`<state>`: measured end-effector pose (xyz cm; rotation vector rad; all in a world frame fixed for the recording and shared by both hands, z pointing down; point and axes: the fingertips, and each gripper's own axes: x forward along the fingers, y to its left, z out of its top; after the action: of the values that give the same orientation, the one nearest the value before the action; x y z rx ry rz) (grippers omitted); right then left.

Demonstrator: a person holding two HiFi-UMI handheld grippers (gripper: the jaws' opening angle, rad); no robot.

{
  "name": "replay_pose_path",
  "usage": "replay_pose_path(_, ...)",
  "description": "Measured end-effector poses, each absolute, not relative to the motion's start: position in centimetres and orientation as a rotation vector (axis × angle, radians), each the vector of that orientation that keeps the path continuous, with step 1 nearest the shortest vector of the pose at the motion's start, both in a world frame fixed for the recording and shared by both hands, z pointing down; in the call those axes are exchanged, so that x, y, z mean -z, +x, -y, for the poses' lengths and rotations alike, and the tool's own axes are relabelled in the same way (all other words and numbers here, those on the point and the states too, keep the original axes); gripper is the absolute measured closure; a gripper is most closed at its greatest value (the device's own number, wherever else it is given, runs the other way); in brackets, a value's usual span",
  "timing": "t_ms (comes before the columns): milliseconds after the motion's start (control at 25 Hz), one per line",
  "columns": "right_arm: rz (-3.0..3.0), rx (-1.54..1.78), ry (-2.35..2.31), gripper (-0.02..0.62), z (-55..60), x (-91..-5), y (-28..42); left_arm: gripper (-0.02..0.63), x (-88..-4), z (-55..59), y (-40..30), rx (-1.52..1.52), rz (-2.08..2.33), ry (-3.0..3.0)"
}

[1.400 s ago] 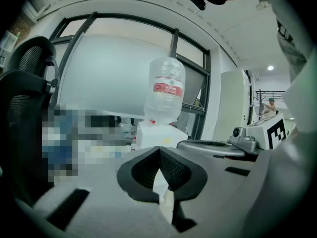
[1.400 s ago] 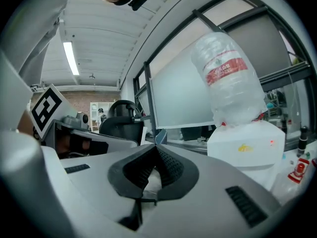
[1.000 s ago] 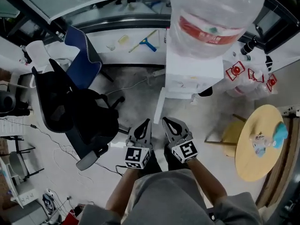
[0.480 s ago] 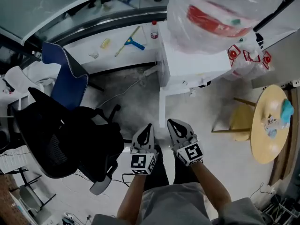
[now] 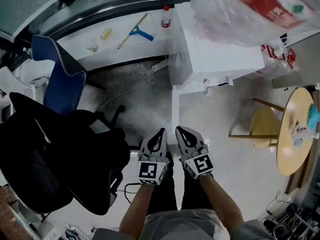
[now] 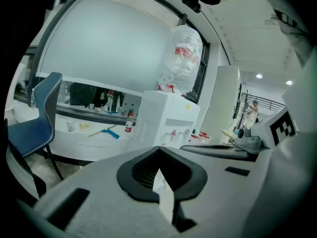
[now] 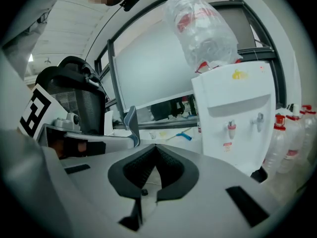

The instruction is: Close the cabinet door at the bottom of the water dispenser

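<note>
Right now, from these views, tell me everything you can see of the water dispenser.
The water dispenser is a white box-shaped floor unit beside a white ledge. A big clear bottle with a red label sits upturned on top. Two taps sit in its front recess. Its bottom cabinet door stands swung open.

Right gripper (image 7: 157, 148), jaws together, faces water dispenser (image 7: 233, 133).

water dispenser (image 5: 220, 59) nearer, black chair (image 5: 45, 154) larger (left)
</note>
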<state>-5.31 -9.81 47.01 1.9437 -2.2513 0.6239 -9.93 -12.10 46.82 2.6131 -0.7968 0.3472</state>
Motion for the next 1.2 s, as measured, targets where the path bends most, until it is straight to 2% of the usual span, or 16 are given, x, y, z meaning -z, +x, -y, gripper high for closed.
replay_pose_path(880, 2.013, -0.999, 2.019, 0.588, 6.8, -64.8, -6.3, 0.601, -62.0, 10.7, -10.7, -0.47, 0.733, 2.587)
replay_pose_path(1200, 1.914, -1.085, 2.015, 0.588, 6.9, -69.4, -6.0, 0.601, -65.1, 10.7, -11.0, -0.523, 0.688, 2.61)
